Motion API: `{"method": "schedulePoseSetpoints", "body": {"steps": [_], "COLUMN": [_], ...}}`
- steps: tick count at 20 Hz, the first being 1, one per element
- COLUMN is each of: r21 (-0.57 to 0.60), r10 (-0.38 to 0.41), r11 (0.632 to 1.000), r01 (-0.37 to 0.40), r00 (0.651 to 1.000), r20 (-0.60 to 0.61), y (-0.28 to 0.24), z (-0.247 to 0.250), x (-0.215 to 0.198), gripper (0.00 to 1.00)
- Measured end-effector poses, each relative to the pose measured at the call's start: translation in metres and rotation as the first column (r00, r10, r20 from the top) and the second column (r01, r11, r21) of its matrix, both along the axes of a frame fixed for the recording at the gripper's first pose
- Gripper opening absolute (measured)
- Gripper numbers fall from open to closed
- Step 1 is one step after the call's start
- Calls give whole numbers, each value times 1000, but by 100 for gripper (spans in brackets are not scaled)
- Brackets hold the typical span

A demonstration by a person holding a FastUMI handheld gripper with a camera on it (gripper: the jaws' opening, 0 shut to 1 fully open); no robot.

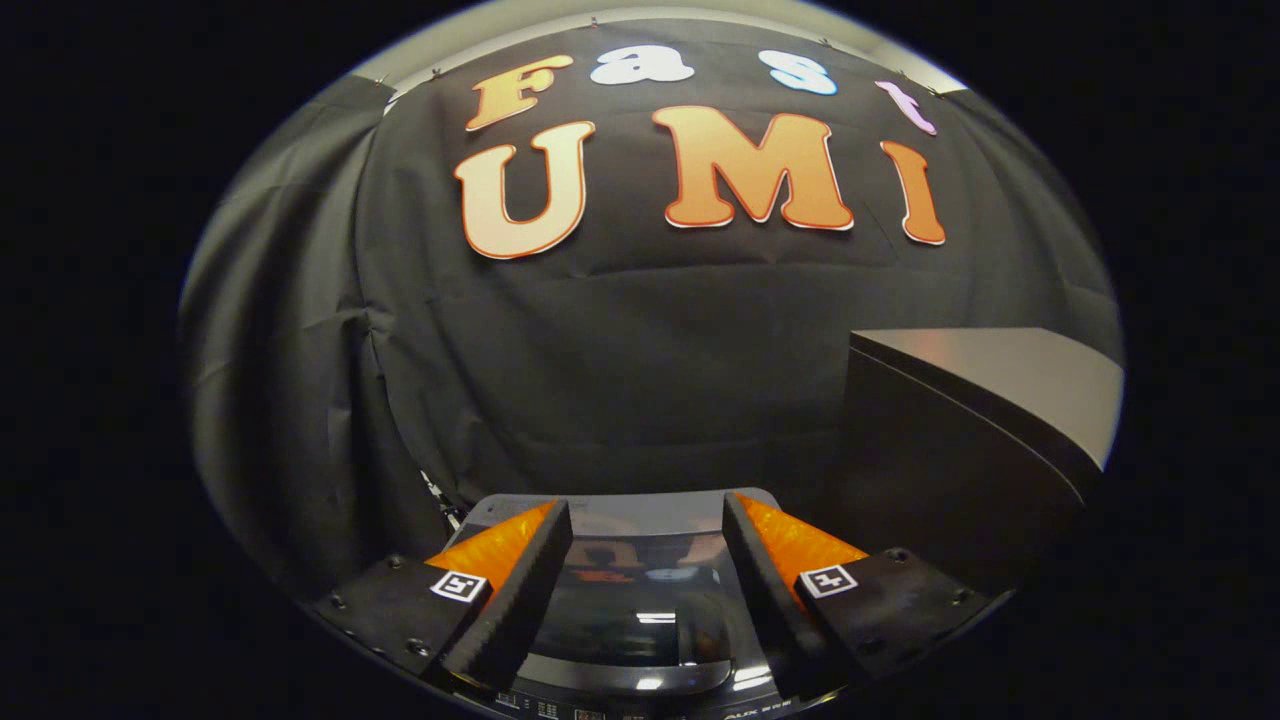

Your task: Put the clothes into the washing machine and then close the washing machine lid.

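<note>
The washing machine's glossy dark lid (pixel 640 600) lies flat below and between my fingers, shut, with the wall mirrored in its glass. Its control strip shows at the near edge under the fingertips. My gripper (pixel 648 520) hovers over the lid, open, with nothing between the fingers (pixel 530 570). No clothes are seen on or around the lid.
A dark cabinet or box (pixel 980 420) with a flat grey top stands to the right of the machine, rising higher than the lid. The black cloth wall (pixel 620 350) hangs close behind the machine and curves round on the left.
</note>
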State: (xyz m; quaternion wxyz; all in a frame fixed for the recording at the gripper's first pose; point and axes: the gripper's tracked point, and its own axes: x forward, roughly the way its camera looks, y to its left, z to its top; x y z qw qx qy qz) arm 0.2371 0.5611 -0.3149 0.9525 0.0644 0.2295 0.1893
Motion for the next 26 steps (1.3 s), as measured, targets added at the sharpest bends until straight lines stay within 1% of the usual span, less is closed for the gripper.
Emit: {"method": "schedulePoseSetpoints", "body": {"steps": [3,9,12,15,18,20,24,26], "r21": [-10,-54,-15,18,40,28,50,57], "r10": [-4,-17,-2,-20,-39,-39,-41,-51], "r11": [1000,998,1000,1000,999,999,998,998], "r01": [3,16,2,19,35,35,31,39], "r00": [1000,1000,1000,999,992,987,977,970], "r20": [-14,-11,6,51,116,157,210,238], "y": [-1,-7,-3,-17,-41,-60,-106,-137], "z": [-1,13,47,91,146,178,227,250], "x": [-1,-2,-8,-8,-16,-21,-41,-55], "gripper": [95,96,96,95,96,96,96,96]}}
